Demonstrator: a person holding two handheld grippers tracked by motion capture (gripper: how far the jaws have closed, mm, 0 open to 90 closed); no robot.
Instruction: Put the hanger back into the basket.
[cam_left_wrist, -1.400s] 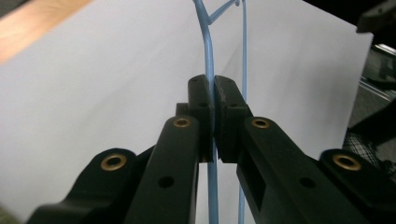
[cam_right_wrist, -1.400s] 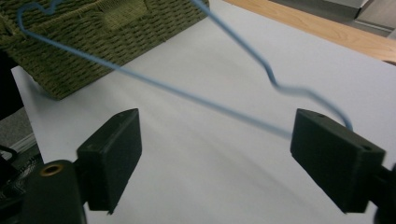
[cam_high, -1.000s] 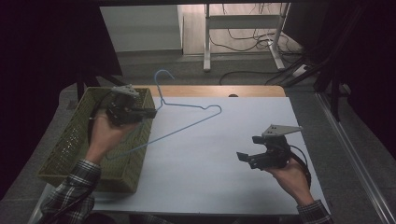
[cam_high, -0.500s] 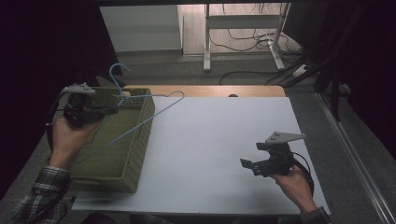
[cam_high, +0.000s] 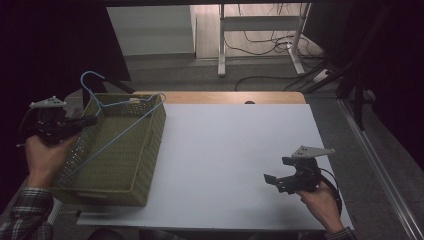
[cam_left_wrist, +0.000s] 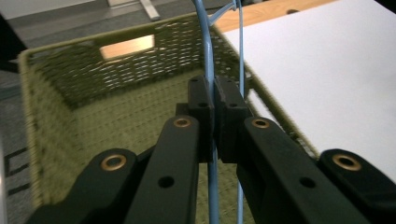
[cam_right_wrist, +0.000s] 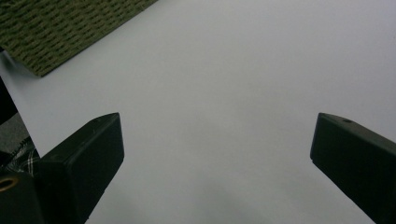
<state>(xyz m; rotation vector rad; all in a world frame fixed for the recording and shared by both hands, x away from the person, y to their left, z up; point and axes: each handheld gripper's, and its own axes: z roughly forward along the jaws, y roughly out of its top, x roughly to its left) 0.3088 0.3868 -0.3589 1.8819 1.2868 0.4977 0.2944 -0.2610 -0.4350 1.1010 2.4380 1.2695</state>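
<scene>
White covers most of the tabletop (cam_high: 235, 150), with a strip of brown wood along its far edge. On the left end of the tabletop sits a big green woven basket (cam_high: 140, 150), and in the left tongs view you can look down into the basket (cam_left_wrist: 70, 116) and see its woven walls. A thin blue wire hanger (cam_high: 115, 132) is over the basket. Its hook sticks up past the far left corner of the basket, and one long wire slants down across the open top toward the near left side. The left tongs (cam_high: 87, 121) are just outside the left wall of the basket, held up by the person's left hand (cam_high: 44, 155) in a checked sleeve. In the left tongs view the left tongs (cam_left_wrist: 214, 114) are squeezed tight on the hanger (cam_left_wrist: 205, 51), with the blue wire running up between the two black tips. The right tongs (cam_high: 270, 181) are well apart from the basket, low over the near right part of the tabletop, held by the right hand (cam_high: 317, 202). In the right tongs view the right tongs (cam_right_wrist: 217, 140) are spread wide with bare white tabletop (cam_right_wrist: 224, 84) between the tips, and a corner of the basket (cam_right_wrist: 60, 28) shows at the top left.
</scene>
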